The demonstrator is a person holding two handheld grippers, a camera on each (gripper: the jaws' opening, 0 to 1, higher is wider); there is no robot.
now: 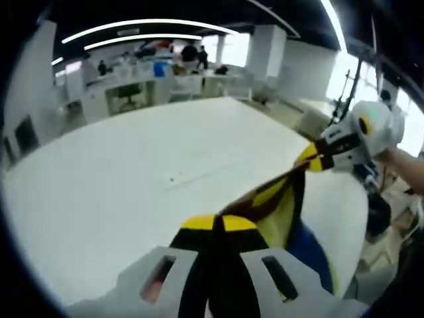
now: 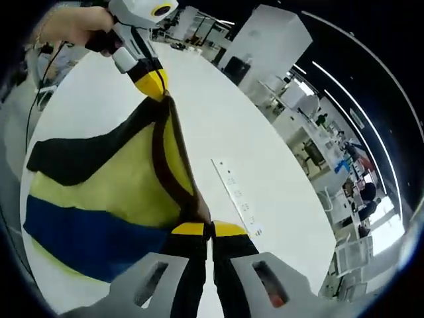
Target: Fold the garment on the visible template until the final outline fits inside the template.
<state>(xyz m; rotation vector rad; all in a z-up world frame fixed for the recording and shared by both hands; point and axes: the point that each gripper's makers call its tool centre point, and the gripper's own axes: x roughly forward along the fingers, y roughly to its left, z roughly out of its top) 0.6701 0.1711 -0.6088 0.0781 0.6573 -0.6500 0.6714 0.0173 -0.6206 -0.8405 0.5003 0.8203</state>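
A yellow garment (image 2: 126,179) with dark brown trim and a blue band (image 2: 79,238) hangs stretched between both grippers above a white table (image 2: 218,112). In the right gripper view my right gripper (image 2: 211,230) is shut on one corner of the cloth at the bottom, and my left gripper (image 2: 154,83) pinches the far corner at the top. In the left gripper view my left gripper (image 1: 218,224) is shut on the garment (image 1: 285,212). The cloth runs from there up to my right gripper (image 1: 318,158) at the right. No template outline is clear on the table (image 1: 132,165).
A thin white strip with small marks (image 2: 237,195) lies on the table, faint in the left gripper view (image 1: 199,175). A hand (image 2: 73,23) holds the left gripper. Office desks and people (image 1: 172,63) stand beyond the far edge. White pillars (image 2: 271,40) rise behind.
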